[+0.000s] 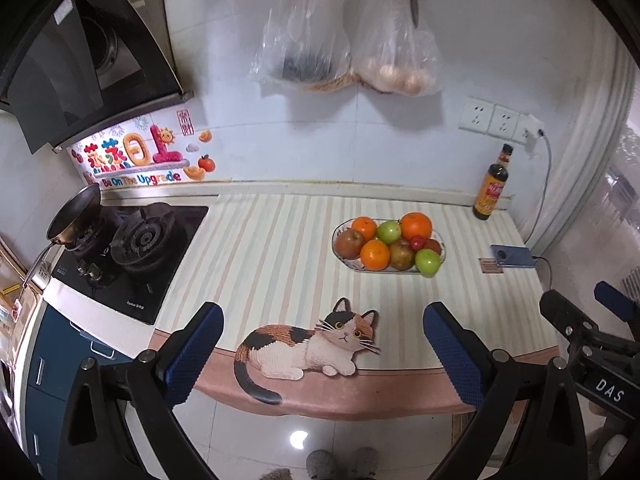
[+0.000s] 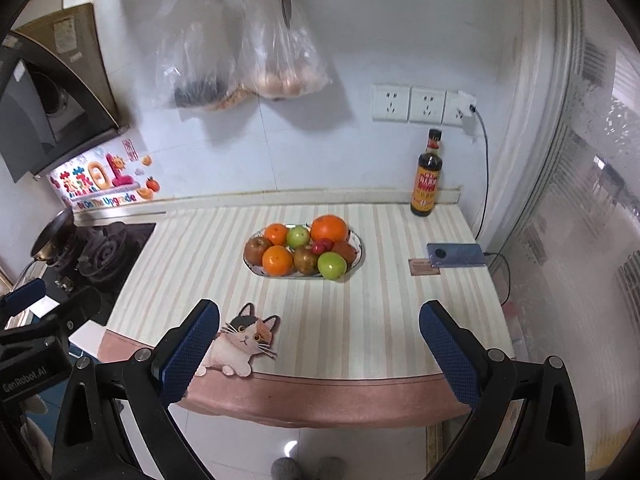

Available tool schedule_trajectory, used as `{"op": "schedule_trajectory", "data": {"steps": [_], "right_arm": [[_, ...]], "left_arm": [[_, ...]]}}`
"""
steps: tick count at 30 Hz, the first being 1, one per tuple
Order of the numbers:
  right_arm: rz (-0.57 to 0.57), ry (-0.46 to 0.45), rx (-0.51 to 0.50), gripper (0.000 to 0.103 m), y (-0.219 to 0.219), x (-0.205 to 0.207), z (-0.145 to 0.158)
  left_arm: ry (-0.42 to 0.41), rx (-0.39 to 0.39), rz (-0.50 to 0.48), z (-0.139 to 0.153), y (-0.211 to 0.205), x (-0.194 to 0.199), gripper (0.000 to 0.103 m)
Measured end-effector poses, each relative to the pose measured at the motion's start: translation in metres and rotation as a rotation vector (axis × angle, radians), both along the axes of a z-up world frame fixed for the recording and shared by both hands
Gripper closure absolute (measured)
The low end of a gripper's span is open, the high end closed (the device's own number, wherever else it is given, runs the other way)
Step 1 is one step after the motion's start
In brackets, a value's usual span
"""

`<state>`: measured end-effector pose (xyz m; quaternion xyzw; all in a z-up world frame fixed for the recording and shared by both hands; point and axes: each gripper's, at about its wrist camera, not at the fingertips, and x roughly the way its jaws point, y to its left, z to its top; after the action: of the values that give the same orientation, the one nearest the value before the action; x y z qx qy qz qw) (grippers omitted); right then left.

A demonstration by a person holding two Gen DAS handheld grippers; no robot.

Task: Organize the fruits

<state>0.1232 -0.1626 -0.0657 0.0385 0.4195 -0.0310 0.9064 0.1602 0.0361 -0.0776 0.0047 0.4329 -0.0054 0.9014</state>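
Fruits (image 2: 304, 250) fill an oval dish (image 2: 357, 261) lying long-axis left-right; both grippers' jaws gape wide, empty.

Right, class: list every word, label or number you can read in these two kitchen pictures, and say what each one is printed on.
"Be On The Upgrade": the colourful wall sticker behind the stove.
"DAS": the right gripper, on its body in the left wrist view.
"GenRobot.AI": the left gripper, on its body in the right wrist view; faint.
Too small or blurred to read: the sauce bottle label, the stove front-edge print, the small card beside the phone.
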Motion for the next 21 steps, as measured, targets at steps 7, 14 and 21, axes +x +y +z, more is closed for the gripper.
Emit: {"op": "schedule_trajectory", "data": {"steps": [7, 14, 21], "right_arm": [[-0.009, 0.045, -0.011, 0.001, -0.002, 0.031, -0.021], [-0.021, 0.065, -0.024, 0.001, -0.006, 0.049, -0.03], [-0.019, 0.085, -0.02, 0.001, -0.007, 0.051, -0.035]], "left_arm": [[0.06, 0.012, 0.013, -0.024, 0.003, 0.033, 0.001], [0.101, 0.012, 0.006, -0.041, -0.002, 0.045, 0.001], [0.1, 0.001, -0.008, -0.041, -0.007, 0.049, 0.001]]}}
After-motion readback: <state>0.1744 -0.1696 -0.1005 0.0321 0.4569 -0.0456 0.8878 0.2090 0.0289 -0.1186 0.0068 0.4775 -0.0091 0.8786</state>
